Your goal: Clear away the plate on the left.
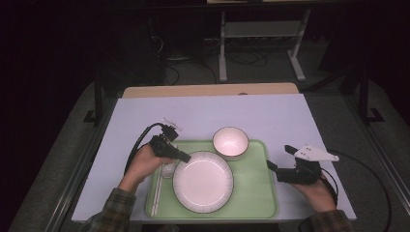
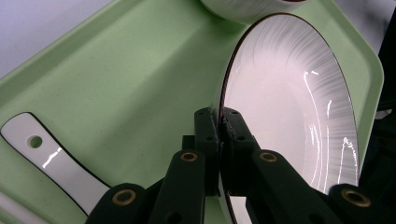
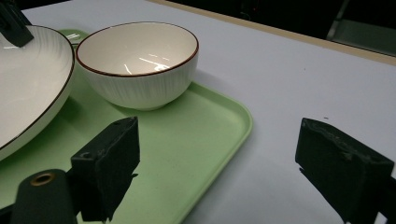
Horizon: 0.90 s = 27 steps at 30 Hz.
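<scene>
Black jaws of our left gripper [image 2: 219,122] pinch the rim of the white plate [image 1: 203,181], low in the middle of the frame. It sits on the green tray [image 1: 251,193], just beside the bowl [image 1: 230,142]. Our right gripper [image 1: 283,162] hangs wide open at the tray's right edge, over bare table [image 1: 270,116] with lots of room
</scene>
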{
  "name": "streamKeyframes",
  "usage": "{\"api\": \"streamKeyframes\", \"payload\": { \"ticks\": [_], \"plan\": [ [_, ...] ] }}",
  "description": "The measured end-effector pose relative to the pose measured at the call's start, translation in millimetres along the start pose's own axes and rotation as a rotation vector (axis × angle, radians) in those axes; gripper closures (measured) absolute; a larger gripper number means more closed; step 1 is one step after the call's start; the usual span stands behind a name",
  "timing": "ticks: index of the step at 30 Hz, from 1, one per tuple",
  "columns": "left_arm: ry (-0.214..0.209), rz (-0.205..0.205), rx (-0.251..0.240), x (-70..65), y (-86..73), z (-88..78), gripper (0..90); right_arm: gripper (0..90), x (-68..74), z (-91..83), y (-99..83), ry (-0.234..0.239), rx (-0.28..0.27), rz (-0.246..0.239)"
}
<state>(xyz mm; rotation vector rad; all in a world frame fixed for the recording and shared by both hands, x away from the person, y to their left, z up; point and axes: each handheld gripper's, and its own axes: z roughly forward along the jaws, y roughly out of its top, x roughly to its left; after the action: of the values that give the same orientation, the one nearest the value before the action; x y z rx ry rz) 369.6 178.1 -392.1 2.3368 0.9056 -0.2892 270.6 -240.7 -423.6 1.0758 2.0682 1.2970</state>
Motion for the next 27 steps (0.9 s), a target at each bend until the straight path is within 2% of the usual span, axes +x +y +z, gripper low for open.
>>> {"api": "streamKeyframes", "payload": {
  "ticks": [3,8,15,20,27],
  "plan": [
    [0.012,0.007,0.003,-0.3,0.4,1.4,86.6,13.0,0.0,0.1,0.0,0.0,-0.001,0.0],
    [0.06,0.025,0.03,-2.4,2.3,6.8,85.5,13.0,0.3,0.2,0.0,0.002,0.0,0.0],
    [0.079,0.031,0.036,-1.2,2.3,11.3,84.7,13.1,0.1,0.4,-0.1,0.003,0.001,0.001],
    [0.11,0.034,0.057,0.6,0.7,18.3,82.6,13.1,0.5,0.9,-0.1,0.004,0.002,0.001],
    [0.125,0.046,0.065,1.2,0.4,23.7,81.3,13.0,0.2,1.3,-0.4,0.003,0.004,0.001]
  ]
}}
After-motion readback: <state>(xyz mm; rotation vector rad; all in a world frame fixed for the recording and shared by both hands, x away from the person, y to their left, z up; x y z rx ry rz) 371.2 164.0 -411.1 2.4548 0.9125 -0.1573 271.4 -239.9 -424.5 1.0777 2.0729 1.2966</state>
